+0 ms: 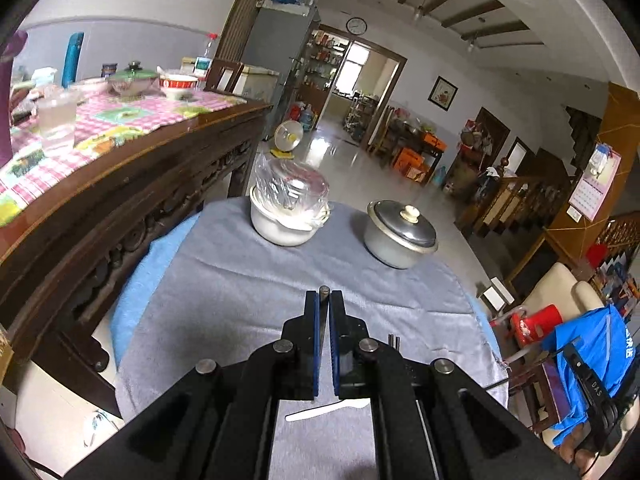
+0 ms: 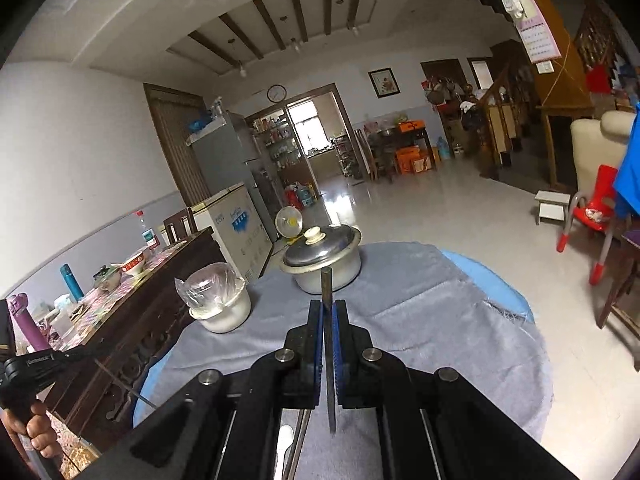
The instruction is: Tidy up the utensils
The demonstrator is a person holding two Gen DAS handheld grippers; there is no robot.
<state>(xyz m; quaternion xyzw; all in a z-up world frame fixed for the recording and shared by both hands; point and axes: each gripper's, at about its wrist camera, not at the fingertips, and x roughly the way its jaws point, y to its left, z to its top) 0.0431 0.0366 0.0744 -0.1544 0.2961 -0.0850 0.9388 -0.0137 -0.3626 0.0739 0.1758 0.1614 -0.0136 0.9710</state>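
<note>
A round counter (image 1: 240,280) draped in a grey cloth (image 2: 420,320) over a blue one fills the lower half of both wrist views, with a long dark wooden sideboard (image 1: 132,200) beside it at about nine o'clock. On the far side of the counter stand two pots: a white pot (image 1: 284,224) with clear plastic film bulging over its mouth, at roughly eleven o'clock in the left wrist view, and a metal pot (image 1: 400,240) with a grey lid and a pale knob at one o'clock; the two stand apart. The left gripper (image 1: 324,300) has its jaws clenched on a thin dark utensil (image 1: 324,291), only the blunt tip of which pokes out past the blue pads, pointing toward twelve o'clock. The right gripper (image 2: 329,308) likewise has its jaws clamped tight on a flat metal utensil (image 2: 327,288), which sticks out well beyond the pads toward the metal pot at twelve o'clock and runs back between the jaws toward six o'clock. What kind of utensil each one is cannot be told. A white plastic utensil (image 1: 328,409) lies flat on the grey cloth under the left gripper, at six o'clock. At the lower left edge of the right wrist view, a hand (image 2: 34,428) grips a black handle.
</note>
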